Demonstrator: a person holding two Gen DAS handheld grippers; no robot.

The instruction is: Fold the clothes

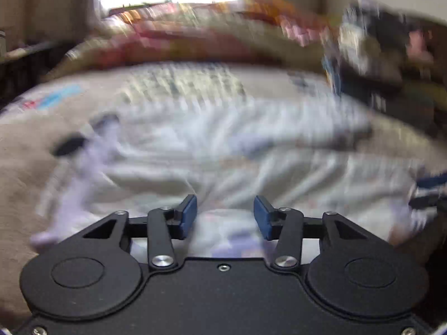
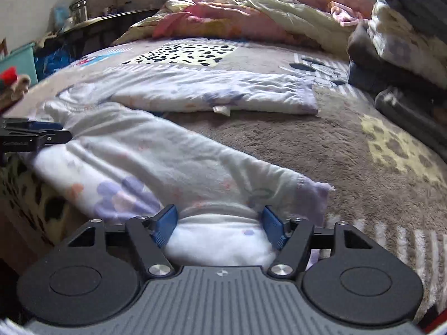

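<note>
No text, label, brand or number can be read on anything in either view.

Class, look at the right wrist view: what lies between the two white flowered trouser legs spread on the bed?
In the right wrist view, only bare grey-brown plush blanket separates the near white flowered trouser leg from the far one.

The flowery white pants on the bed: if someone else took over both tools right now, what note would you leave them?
Right hand-held gripper: open, pads either side of a pant-leg end of the white floral pajama pants, not clamped.
Left hand-held gripper: open over the same pants; view blurred.
Pants lie spread on the grey blanket, legs apart.
Folded stack at right.
Left: fold the pants and stack them.
</note>
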